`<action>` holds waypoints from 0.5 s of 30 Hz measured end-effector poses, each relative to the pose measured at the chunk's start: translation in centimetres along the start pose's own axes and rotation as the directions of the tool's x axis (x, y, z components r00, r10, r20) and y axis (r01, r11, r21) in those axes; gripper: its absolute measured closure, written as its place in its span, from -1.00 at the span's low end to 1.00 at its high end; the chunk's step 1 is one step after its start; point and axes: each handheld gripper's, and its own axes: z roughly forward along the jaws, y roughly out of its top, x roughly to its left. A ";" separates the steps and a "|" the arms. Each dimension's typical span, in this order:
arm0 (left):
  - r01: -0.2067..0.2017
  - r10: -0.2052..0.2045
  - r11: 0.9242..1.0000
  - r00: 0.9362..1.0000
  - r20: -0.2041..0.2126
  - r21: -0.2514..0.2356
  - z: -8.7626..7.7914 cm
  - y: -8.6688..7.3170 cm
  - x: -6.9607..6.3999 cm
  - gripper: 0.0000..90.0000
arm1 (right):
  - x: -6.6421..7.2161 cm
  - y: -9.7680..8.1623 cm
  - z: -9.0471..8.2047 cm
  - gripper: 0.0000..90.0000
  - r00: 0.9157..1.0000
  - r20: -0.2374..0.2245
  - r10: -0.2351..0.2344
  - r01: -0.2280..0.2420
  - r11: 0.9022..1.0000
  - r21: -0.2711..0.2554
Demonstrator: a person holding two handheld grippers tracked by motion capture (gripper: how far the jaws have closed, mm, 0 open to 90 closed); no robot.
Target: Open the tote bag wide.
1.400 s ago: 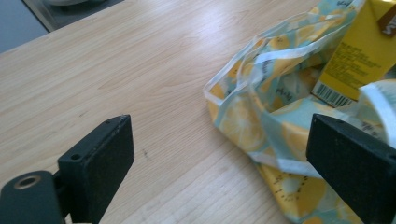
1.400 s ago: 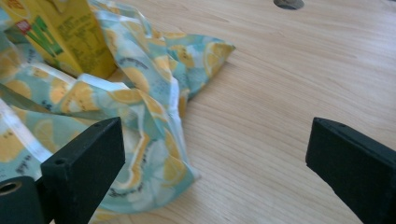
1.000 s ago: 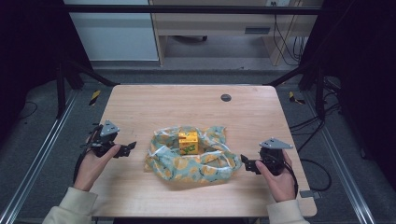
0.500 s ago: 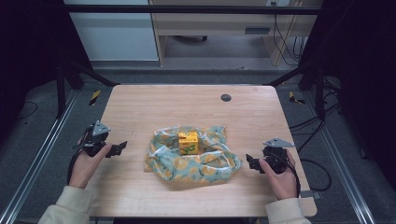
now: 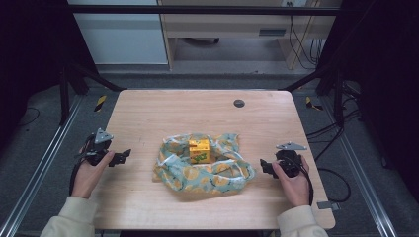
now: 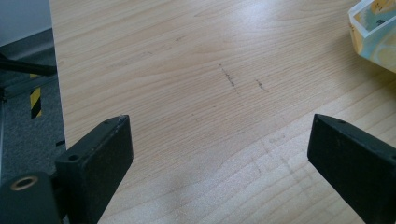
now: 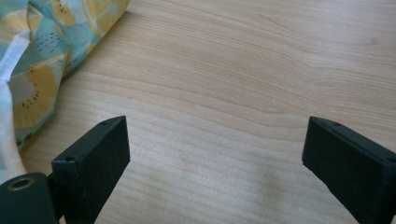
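Looking at the frame's centre, the yellow box [image 5: 199,150] sits on the lemon-print cloth [image 5: 202,173]. Left gripper [image 5: 120,157] and right gripper [image 5: 264,167] gape empty either side. Yanking one corner could probably topple it.

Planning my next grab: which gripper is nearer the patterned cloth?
Right. The right gripper sits just off the patterned cloth at its right edge; the left gripper is farther off on its left, both open.

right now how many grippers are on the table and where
2. The left gripper sits near the table's left edge, the right gripper near its right edge; both open, flanking the lemon-print cloth without touching it.
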 end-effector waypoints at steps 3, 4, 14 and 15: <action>0.001 -0.001 1.000 1.000 -0.004 0.006 0.2 -0.2 0.0 -0.85 | 0.1 0.3 0.4 -0.83 1.000 0.008 -0.009 0.009 1.000 -0.004; 0.005 -0.004 1.000 1.000 -0.007 0.007 0.3 -0.2 -0.1 -0.85 | 0.1 0.4 0.5 -0.82 1.000 0.007 -0.003 0.003 1.000 -0.009; 0.018 -0.019 1.000 1.000 0.004 0.020 1.1 -0.4 -0.9 -0.85 | -0.1 0.8 1.7 -0.80 0.999 0.053 0.012 -0.012 1.000 0.006; 0.014 -0.014 1.000 1.000 0.005 0.021 1.2 -0.3 -1.0 -0.85 | -0.1 0.8 1.7 -0.80 0.999 0.052 0.015 -0.015 1.000 0.004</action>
